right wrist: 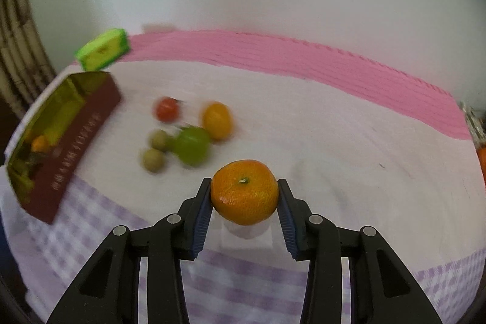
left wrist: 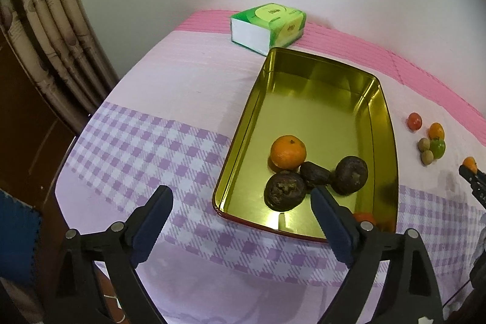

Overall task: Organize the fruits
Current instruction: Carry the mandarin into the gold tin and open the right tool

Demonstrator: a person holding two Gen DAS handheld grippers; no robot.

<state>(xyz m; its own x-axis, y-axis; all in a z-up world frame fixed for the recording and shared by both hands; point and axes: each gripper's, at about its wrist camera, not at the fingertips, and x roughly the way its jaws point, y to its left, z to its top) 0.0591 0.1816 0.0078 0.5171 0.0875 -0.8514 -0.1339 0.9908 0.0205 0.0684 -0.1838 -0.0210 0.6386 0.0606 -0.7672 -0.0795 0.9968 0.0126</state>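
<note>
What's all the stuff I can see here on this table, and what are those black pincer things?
Tin tray: one, gold inside, dark red outside, on the cloth.
Mandarin in tray: one, orange, near end of the tray.
Dark fruits: three, brown-black, beside that mandarin in the tray.
Loose fruits: five on the cloth beside the tray: one red, one orange, one green, two small tan.
Held mandarin: one, orange, between the right claw's pads.
Tissue pack: one, green and white, behind the tray.
Tablecloth: one, lilac check with pink border.
Curtain: beige, at left.
Left claw: black, blue pads, open, empty, at the tray's near end.
Right claw: black, blue pads, shut on the held mandarin.
</note>
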